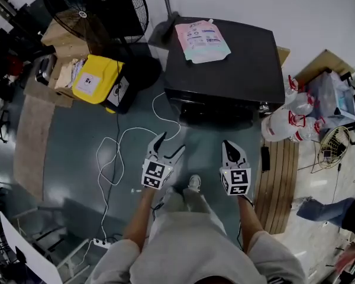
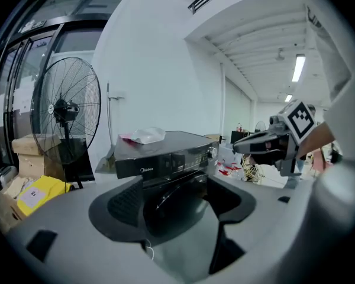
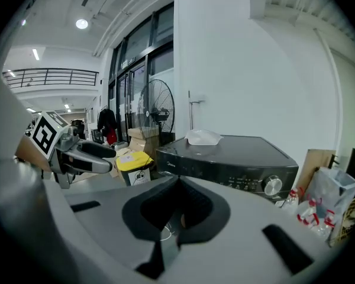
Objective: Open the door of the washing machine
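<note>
While its door is shut, the black washing machine [image 1: 236, 70] carries a pink pouch [image 1: 201, 40]. My left gripper [image 1: 171, 142] fingers apart; right gripper [image 1: 230, 146] fingers together.

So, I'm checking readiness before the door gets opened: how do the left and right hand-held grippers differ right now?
The left hand-held gripper has its jaws spread apart; the right hand-held gripper has its jaws together. The left one is angled toward the person's right; the right one points nearly straight at the washing machine. Both are empty and held short of the machine, touching nothing.
</note>
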### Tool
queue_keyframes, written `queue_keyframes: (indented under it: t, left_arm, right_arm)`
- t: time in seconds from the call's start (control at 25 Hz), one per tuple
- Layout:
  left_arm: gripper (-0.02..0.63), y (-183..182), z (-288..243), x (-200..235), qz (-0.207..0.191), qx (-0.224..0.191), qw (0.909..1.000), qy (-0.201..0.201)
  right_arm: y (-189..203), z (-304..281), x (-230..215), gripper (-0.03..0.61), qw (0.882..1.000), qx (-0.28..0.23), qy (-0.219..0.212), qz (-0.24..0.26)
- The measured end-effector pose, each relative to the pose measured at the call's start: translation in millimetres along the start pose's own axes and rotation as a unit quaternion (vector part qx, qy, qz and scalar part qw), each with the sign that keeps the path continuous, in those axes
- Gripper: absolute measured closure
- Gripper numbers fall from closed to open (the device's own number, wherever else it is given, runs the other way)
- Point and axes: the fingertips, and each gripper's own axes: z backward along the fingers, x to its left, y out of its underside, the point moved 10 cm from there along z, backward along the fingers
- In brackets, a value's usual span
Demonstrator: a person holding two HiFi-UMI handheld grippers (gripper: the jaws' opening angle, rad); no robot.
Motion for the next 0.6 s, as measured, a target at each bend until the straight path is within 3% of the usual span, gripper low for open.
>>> queue_keyframes:
  t: [0.6]
  left_arm:
    - [0.295,62.7,-81.7,50.4,-0.002,0.035,0.9976,0.060]
  right_arm:
    - [48.8,-54.3,13.2,0.580,0.999,0.040,0.030,-0.015]
